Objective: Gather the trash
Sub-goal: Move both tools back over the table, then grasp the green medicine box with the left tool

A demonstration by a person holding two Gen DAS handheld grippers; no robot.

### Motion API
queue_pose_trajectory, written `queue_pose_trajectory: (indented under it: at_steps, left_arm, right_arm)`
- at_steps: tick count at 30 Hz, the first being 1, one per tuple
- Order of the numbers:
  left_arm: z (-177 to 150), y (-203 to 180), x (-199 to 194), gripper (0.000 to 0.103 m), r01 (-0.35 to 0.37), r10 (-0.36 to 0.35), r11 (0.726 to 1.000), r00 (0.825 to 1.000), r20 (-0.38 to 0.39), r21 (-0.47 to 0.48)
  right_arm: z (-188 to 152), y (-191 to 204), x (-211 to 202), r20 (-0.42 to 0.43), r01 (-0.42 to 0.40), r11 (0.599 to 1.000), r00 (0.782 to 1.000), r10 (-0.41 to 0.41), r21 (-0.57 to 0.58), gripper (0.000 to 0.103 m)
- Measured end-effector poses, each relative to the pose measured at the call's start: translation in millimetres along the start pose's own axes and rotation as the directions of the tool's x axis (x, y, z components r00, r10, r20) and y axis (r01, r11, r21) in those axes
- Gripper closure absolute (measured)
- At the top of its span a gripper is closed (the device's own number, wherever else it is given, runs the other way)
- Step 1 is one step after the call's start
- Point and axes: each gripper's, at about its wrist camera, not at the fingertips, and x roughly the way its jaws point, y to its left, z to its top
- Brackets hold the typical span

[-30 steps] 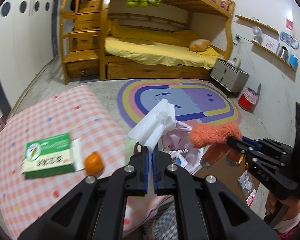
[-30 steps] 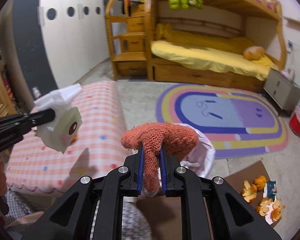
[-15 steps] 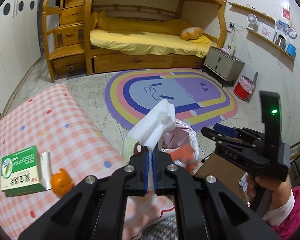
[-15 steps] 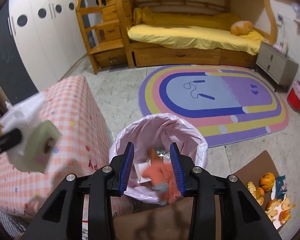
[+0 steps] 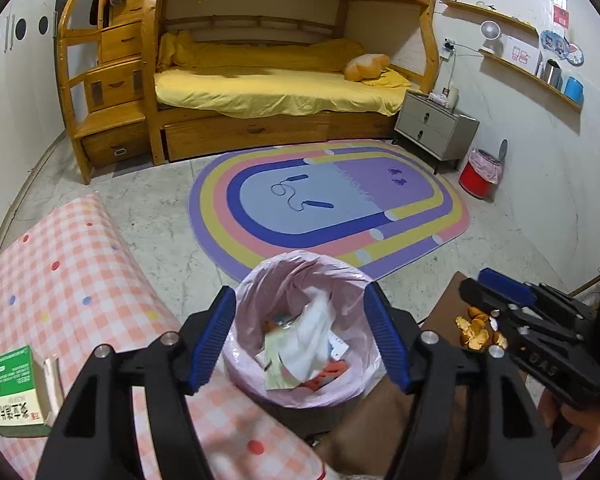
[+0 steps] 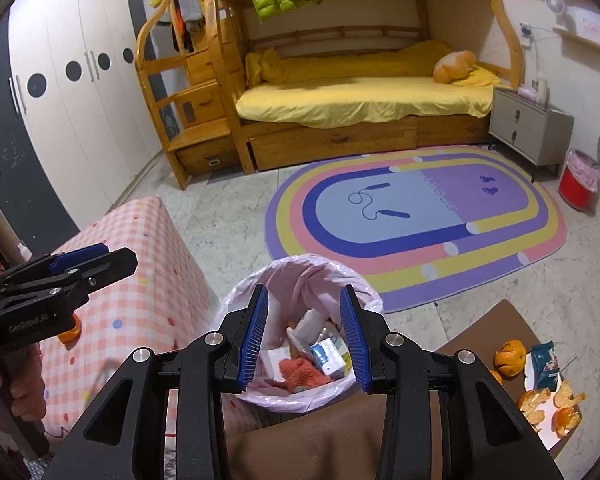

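Observation:
A bin with a pink liner (image 5: pixel 256 280) (image 6: pixel 364 300) stands on the floor between the checked table and a brown board. My left gripper (image 5: pixel 300 344) is open and empty above it. White tissue and a wrapper (image 5: pixel 300 344) lie inside. My right gripper (image 6: pixel 303 338) is open and empty above the bin too. An orange sock (image 6: pixel 302 372) and a small carton (image 6: pixel 328 354) lie in the bin. Orange peels (image 6: pixel 548 400) (image 5: pixel 474 328) lie on the brown board at the right.
A pink checked table (image 5: pixel 72 280) (image 6: pixel 148 264) at the left holds a green box (image 5: pixel 10 388) and an orange (image 6: pixel 69 334). A whole orange (image 6: pixel 510 354) and a teal packet (image 6: pixel 544 364) lie by the peels. A rainbow rug (image 5: pixel 328 204), bunk bed (image 5: pixel 276 92) and red bin (image 5: pixel 478 176) are beyond.
My right gripper opened and dropped the orange sock into the bin. Then my left gripper opened and the white tissue and wrapper fell into the bin.

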Motion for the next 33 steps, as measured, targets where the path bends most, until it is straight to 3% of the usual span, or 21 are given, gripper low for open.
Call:
queue_pose_trajectory:
  at_steps: [6, 12, 19, 23, 33]
  left_arm:
    - [-25, 19, -30, 0.035, -0.102, 0.102, 0.995, 0.995, 0.01, -0.006]
    - [-44, 45, -60, 0.035, -0.147, 0.147, 0.987, 0.989, -0.002, -0.069]
    - [-73, 74, -106, 0.034, -0.192, 0.2, 0.969, 0.979, 0.037, -0.154]
    - [-93, 99, -130, 0.032, -0.264, 0.276, 0.944, 0.961, 0.034, -0.198]
    - [-148, 171, -173, 0.027, -0.422, 0.438, 0.838, 0.898, -0.033, -0.345]
  right_arm:
    - [-8, 16, -10, -0.011, -0.053, 0.998, 0.999, 0.053, -0.015, 0.064]
    - [-14, 47, -26, -0.016, -0.105, 0.993, 0.994, 0.104, -0.053, 0.064]
    - [-24, 99, -45, -0.039, -0.189, 0.971, 0.982, 0.185, -0.149, 0.064]
    - [-29, 131, -44, -0.066, -0.224, 0.953, 0.974, 0.215, -0.206, 0.064]
    - [-32, 208, -23, -0.129, -0.309, 0.897, 0.951, 0.282, -0.316, 0.064]
